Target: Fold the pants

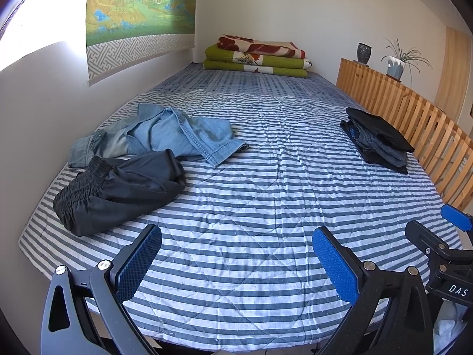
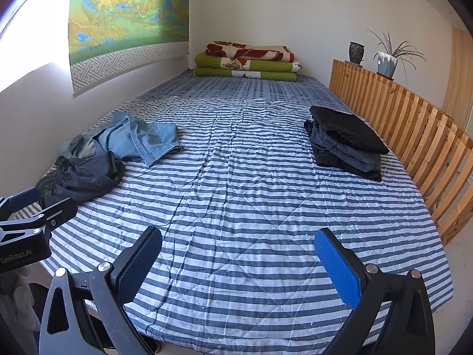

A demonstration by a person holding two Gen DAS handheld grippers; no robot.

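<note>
Crumpled dark grey pants (image 1: 118,190) (image 2: 81,179) with an elastic waistband lie at the left of the striped bed (image 1: 251,207) (image 2: 251,192). Just behind them sprawl light blue jeans (image 1: 165,133) (image 2: 133,139). A stack of folded dark pants (image 1: 377,139) (image 2: 346,142) rests at the right, beside the slatted rail. My left gripper (image 1: 236,261) hovers open over the bed's near edge, nothing between its blue pads. My right gripper (image 2: 239,263) is open too and holds nothing. Each gripper shows at the edge of the other's view.
Folded green and red blankets (image 1: 257,56) (image 2: 248,60) are piled at the bed's far end. A wooden slatted rail (image 1: 414,109) (image 2: 414,127) runs along the right, with a vase (image 1: 364,53) and potted plant (image 1: 396,65) on it. A white wall bounds the left.
</note>
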